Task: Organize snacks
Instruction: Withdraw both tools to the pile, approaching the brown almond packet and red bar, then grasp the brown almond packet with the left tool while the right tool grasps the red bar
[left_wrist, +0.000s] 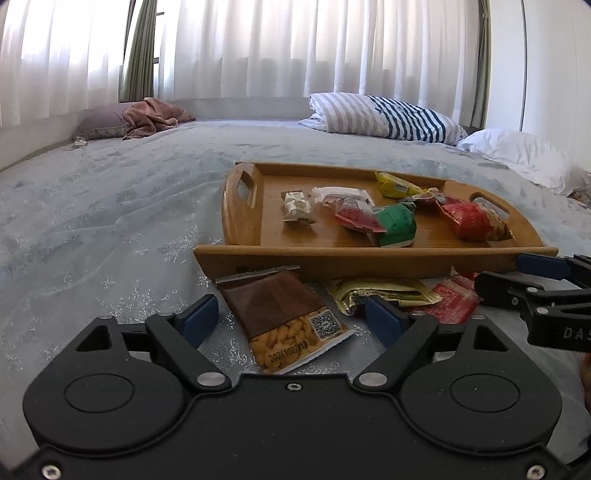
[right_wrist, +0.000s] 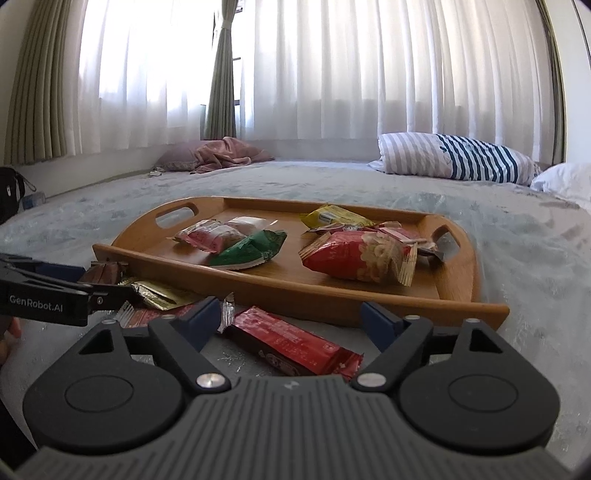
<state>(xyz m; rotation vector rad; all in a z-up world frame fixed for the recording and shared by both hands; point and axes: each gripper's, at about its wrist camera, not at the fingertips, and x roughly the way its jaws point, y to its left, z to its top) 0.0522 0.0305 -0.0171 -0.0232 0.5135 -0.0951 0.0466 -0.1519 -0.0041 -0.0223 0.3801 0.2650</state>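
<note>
Wooden tray (left_wrist: 332, 254) sits on a grey-blue bedspread (left_wrist: 110, 221), already loaded with several snack packets: a cream bar (left_wrist: 297, 208), a pink-red pack (left_wrist: 356, 218), a green pack (left_wrist: 397, 221), a yellow pack (left_wrist: 393, 184) and a big red bag (right_wrist: 354, 260) at the tray's right end. More snacks lie loose on the bedspread just in front of the tray's near rim. Left gripper (left_wrist: 291, 319) is low over the bed, fingers released and spread either side of a brown peanut packet (left_wrist: 284, 317), pads not pressing it. A gold wrapper (left_wrist: 380, 293) lies just right of that packet. Right gripper (right_wrist: 291, 321) likewise released, straddling a long red bar (right_wrist: 295, 343) without clamping it. Striped pillow (right_wrist: 458, 157) and a pink cushion (right_wrist: 207, 155) lie far back near the white curtains (right_wrist: 332, 74).
</note>
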